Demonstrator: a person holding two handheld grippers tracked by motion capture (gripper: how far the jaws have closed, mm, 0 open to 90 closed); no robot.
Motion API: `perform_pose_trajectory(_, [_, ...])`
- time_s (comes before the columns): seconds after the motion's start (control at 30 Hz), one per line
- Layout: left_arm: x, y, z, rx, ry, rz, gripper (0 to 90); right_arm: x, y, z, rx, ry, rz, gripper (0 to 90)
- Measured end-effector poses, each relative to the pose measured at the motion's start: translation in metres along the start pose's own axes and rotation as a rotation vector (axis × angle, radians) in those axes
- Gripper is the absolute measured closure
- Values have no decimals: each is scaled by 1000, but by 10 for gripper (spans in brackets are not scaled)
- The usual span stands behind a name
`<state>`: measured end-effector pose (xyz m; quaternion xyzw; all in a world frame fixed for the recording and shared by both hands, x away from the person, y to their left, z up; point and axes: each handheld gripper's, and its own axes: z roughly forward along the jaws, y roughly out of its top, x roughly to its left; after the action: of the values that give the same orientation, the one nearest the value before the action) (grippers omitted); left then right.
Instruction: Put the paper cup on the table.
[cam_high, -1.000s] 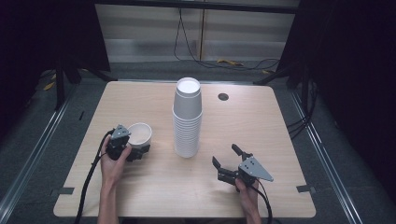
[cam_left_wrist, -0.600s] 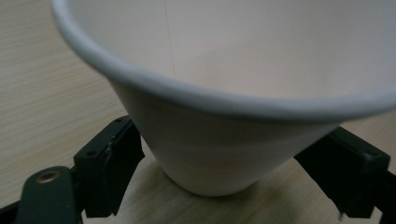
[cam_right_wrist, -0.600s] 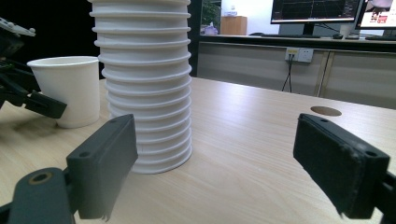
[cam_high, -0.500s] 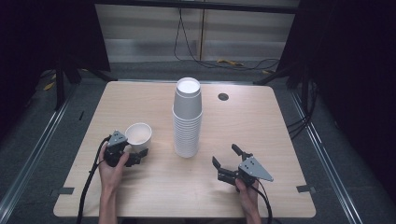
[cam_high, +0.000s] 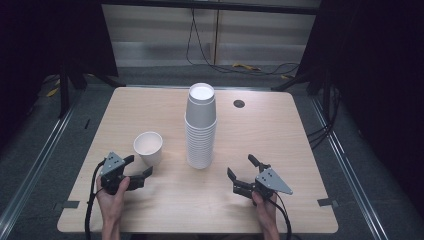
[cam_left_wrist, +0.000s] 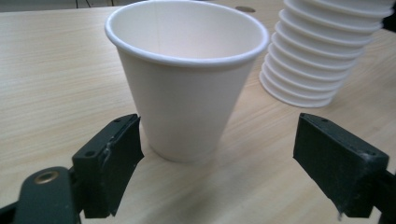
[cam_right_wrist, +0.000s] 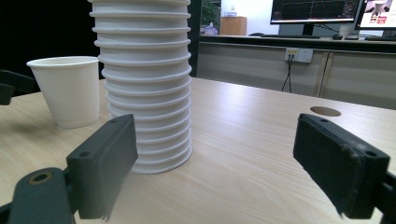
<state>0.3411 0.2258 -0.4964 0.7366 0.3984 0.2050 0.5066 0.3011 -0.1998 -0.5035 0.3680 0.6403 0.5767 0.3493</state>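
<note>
High view shows one white paper cup (cam_high: 148, 148) standing alone on the surface (cam_high: 280, 130) beside the tall cup stack (cam_high: 201, 127), with the left tool (cam_high: 138, 171) and right tool (cam_high: 244, 174) wide open, holding nothing, so many cups seem left to take off.

The cup (cam_left_wrist: 187, 79) just ahead of the left black jaws is plain white, inside and outside. The stack (cam_right_wrist: 142, 84) ahead of the right black jaws is white, ringed with grey shadow lines. The table (cam_high: 280, 145) is light wood grain.
</note>
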Motion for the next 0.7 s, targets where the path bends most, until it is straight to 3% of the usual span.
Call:
perform_pose_trajectory(0.13, [-14,1,-5,-20,-52,21,158,0,0,0,1,-1,2,133])
perform_pose_trajectory(0.37, [-38,-2,-8,-76,-65,35,157,0,0,0,-2,-1,3,133])
perform_pose_trajectory(0.43, [-44,-3,-5,-104,-114,26,157,0,0,0,-2,-1,3,133])
perform_pose_trajectory(0.47, [-47,-2,-3,-93,-128,45,156,0,0,0,0,-1,2,133])
perform_pose_trajectory(0.57, [-58,-1,7,-90,-123,57,156,0,0,0,-2,-2,3,133])
perform_pose_trajectory(0.7, [-67,2,19,-105,-161,45,157,0,0,0,-3,-1,3,133])
